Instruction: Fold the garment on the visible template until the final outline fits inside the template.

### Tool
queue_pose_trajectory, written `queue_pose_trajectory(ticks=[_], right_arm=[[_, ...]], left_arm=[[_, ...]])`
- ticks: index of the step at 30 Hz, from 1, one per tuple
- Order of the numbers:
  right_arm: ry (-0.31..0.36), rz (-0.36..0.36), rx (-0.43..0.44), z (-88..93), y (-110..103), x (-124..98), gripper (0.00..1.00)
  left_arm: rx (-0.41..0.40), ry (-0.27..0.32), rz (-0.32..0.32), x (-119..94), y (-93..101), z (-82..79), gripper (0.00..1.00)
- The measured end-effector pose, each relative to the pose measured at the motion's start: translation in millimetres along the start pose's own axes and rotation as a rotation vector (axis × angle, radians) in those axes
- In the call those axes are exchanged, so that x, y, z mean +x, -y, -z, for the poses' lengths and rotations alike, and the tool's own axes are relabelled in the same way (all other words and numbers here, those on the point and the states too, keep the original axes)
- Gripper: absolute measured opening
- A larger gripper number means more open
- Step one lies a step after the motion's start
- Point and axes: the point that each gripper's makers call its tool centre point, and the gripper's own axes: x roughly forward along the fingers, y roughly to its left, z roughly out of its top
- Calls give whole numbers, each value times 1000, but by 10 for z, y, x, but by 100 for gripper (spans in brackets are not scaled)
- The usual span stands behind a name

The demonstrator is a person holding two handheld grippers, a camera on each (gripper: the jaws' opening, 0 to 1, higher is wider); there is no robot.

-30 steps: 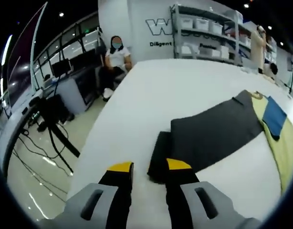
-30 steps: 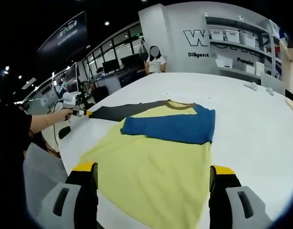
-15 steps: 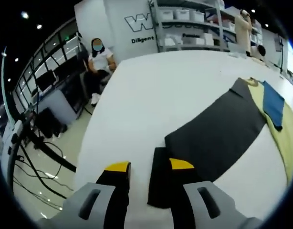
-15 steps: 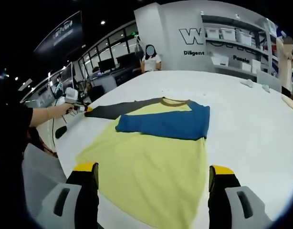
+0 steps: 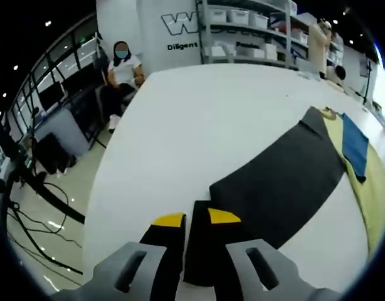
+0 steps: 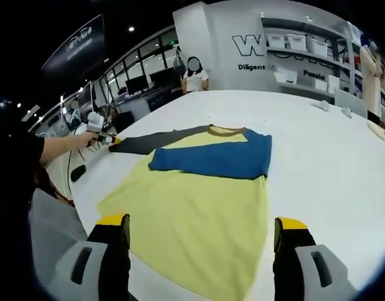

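Garment (image 6: 199, 207) of soft matt cloth, yellow body, dark grey sleeve (image 5: 280, 182); tabletop (image 5: 205, 119) smooth, matt white; floor (image 5: 51, 219) glossy, reflecting lights.

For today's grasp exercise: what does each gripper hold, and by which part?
The left gripper pinches the dark sleeve at its cuff end. The right gripper is open, holding nothing.
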Motion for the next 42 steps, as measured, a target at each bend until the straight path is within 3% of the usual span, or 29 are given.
queue_pose_trajectory(ticks=[10, 14, 20, 30, 36, 42], right_arm=[[-1, 11, 2, -2, 32, -32, 93], [-3, 16, 3, 11, 42, -43, 92], [6, 19, 3, -7, 41, -48, 91], [13, 5, -10, -37, -18, -46, 92], [14, 0, -11, -34, -42, -48, 92], [15, 7, -8, -36, -27, -56, 93]], left_arm=[[-41, 0, 12, -11, 62, 2, 2], [-23, 0, -3, -5, 52, 3, 0], [-35, 16, -79, -45, -59, 23, 0], [-87, 66, -150, -204, -248, 18, 0], [-154, 74, -221, -252, -380, 100, 0], [-208, 73, -235, -266, -407, 182, 0]])
